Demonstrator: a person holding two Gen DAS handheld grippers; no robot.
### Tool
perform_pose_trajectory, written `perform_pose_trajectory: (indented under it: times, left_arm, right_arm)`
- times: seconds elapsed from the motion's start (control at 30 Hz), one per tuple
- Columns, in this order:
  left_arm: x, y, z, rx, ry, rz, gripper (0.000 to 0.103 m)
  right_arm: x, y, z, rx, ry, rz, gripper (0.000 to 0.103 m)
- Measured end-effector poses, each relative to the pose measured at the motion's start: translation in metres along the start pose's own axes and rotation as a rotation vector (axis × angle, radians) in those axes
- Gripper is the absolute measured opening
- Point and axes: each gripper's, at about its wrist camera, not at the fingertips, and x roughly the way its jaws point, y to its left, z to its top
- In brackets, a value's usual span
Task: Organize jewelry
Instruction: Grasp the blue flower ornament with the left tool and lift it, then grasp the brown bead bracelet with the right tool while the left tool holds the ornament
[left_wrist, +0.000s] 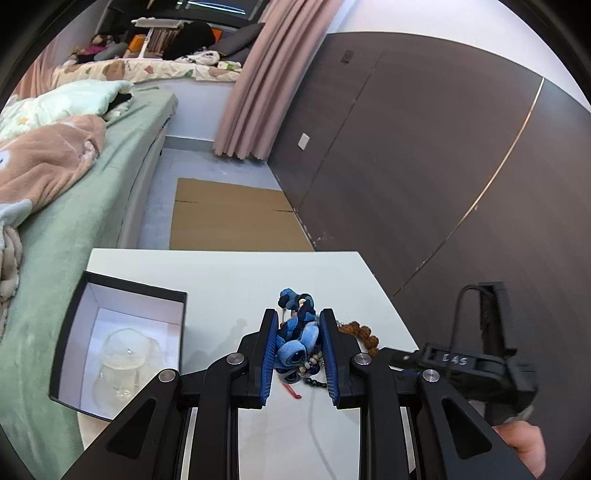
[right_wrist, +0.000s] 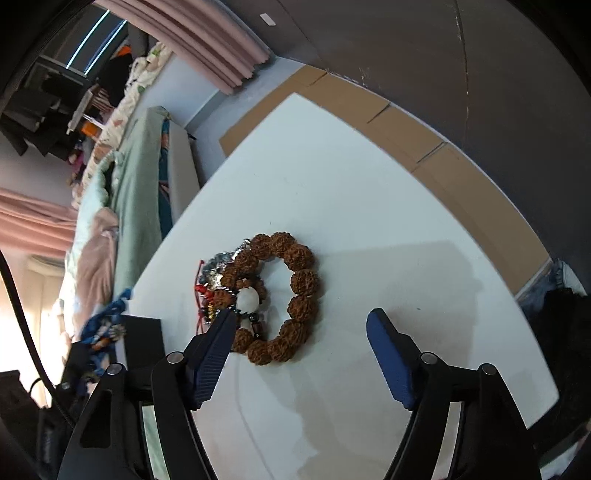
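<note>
My left gripper (left_wrist: 298, 325) is shut on a blue braided fabric bracelet (left_wrist: 297, 332) and holds it just above the white table (left_wrist: 221, 273); the bracelet also shows at the left edge of the right wrist view (right_wrist: 105, 328). An open black box (left_wrist: 122, 343) with a white lining stands to its left, with a clear bracelet (left_wrist: 122, 358) inside. My right gripper (right_wrist: 301, 321) is open and empty over a brown rudraksha bead bracelet (right_wrist: 291, 291) lying on the table (right_wrist: 369, 206). A silver and red-cord piece (right_wrist: 212, 275) lies against the beads' left side.
A bed with green sheet (left_wrist: 70, 229) and pink blanket runs along the table's left. Flat cardboard (left_wrist: 232, 218) lies on the floor beyond the table. A dark wall (left_wrist: 443, 166) rises on the right. The right gripper's body (left_wrist: 461, 362) shows at the left wrist view's right.
</note>
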Motion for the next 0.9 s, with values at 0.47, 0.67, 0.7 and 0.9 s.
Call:
perform_pose_trajectory:
  times: [0.47,0.67,0.7,0.9]
  left_arm:
    - [-0.012,0.028,0.014,-0.044,-0.021,0.004,0.024]
    - [-0.016,0.037,0.018,-0.077,-0.028,0.004,0.024]
    - [-0.016,0.039,0.02,-0.081,-0.029,0.003,0.024]
    - [-0.019,0.043,0.022,-0.096,-0.035,0.001,0.024]
  right_arm:
    - [0.013,0.038,0.004,-0.045,-0.017,0.078,0.048]
    - [0.033,0.034,0.006,0.02,0.027,0.082,0.047]
    - [0.035,0.034,0.007,0.029,0.028,0.088,0.045]
    - [0.034,0.046,0.005,0.012,-0.007,0.086,0.029]
